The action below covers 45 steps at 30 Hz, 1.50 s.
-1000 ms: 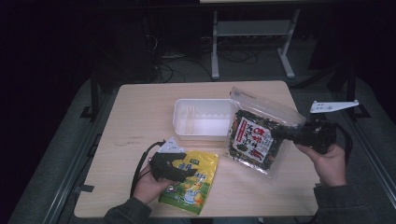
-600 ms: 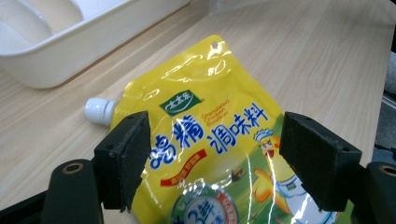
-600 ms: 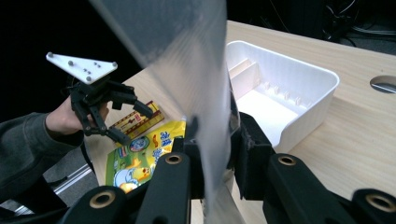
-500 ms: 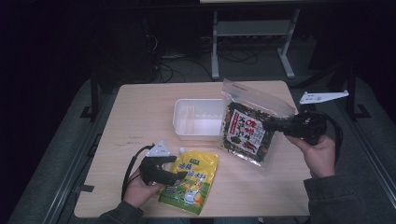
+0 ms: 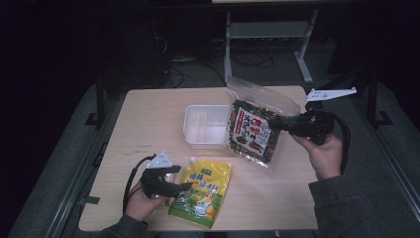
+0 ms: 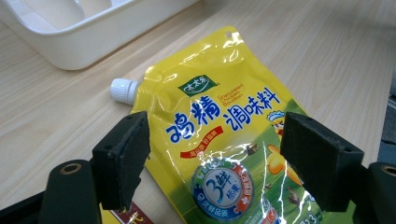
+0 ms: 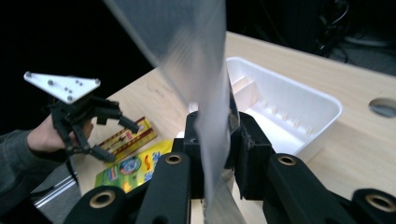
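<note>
Glossy yellow foil pouch (image 6: 224, 140), clear crinkly plastic bag (image 5: 255, 124), matt white plastic tray (image 5: 205, 126) (pale wood-grain table (image 5: 148, 114))

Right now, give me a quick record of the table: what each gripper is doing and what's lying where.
left gripper: open, jaws either side of the yellow pouch
right gripper: shut on the clear bag, held up off the table
yellow pouch: flat on the table, white cap toward the tray
tray: white, mid-table, beside the bag
red-yellow packet: partly under the pouch
</note>
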Available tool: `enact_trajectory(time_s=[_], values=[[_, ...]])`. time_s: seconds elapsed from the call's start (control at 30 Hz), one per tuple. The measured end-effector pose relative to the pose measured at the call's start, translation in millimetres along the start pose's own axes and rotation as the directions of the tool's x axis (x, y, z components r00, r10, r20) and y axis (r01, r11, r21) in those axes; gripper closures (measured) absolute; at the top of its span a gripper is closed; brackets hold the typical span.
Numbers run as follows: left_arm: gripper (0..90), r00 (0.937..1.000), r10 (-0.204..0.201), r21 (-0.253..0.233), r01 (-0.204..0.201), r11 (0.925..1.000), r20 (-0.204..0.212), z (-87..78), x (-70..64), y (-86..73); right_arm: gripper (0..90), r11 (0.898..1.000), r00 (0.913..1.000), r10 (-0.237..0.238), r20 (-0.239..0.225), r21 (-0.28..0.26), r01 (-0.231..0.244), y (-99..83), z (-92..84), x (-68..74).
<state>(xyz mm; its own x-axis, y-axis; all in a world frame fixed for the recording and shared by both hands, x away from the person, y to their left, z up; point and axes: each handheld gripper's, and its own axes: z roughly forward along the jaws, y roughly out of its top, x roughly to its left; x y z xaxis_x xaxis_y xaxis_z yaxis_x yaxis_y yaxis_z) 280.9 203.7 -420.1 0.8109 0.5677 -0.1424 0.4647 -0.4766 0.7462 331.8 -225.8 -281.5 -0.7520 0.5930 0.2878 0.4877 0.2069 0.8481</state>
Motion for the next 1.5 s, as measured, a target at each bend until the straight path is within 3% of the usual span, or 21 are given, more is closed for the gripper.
enact_trajectory(time_s=[0.17,0.4,0.67,0.9,1.1,1.5], values=[[22.8,1.0,-0.009,0.005,0.009,0.9999,0.001,0.5,3.7,-3.7,76.5,0.999,0.9995,-0.025,0.019,-0.026,0.025,17.0,2.8,4.2],[22.4,1.0,-0.01,-0.004,0.01,0.9999,-0.001,-0.2,7.8,-2.4,76.5,0.999,0.999,-0.033,0.03,-0.02,0.034,33.0,22.1,0.5],[22.4,0.9998,-0.015,-0.016,0.015,0.9998,-0.015,-6.2,13.0,-3.7,76.5,0.997,0.9945,-0.063,0.083,-0.029,0.066,53.7,43.5,-4.6],[22.2,0.9998,-0.016,-0.014,0.016,0.9998,-0.015,-6.5,14.5,-4.4,76.5,0.998,0.9917,-0.052,0.117,-0.034,0.057,62.0,60.1,-12.7],[22.3,0.9998,-0.015,-0.012,0.015,0.9998,-0.012,-6.8,14.7,-4.7,76.4,0.996,0.9867,-0.074,0.145,-0.047,0.081,68.4,69.2,-14.3],[22.4,0.9997,-0.021,-0.008,0.021,0.9998,-0.015,-8.7,15.3,-7.2,76.5,0.993,0.9798,-0.101,0.173,-0.036,0.109,65.5,87.3,-25.0]])
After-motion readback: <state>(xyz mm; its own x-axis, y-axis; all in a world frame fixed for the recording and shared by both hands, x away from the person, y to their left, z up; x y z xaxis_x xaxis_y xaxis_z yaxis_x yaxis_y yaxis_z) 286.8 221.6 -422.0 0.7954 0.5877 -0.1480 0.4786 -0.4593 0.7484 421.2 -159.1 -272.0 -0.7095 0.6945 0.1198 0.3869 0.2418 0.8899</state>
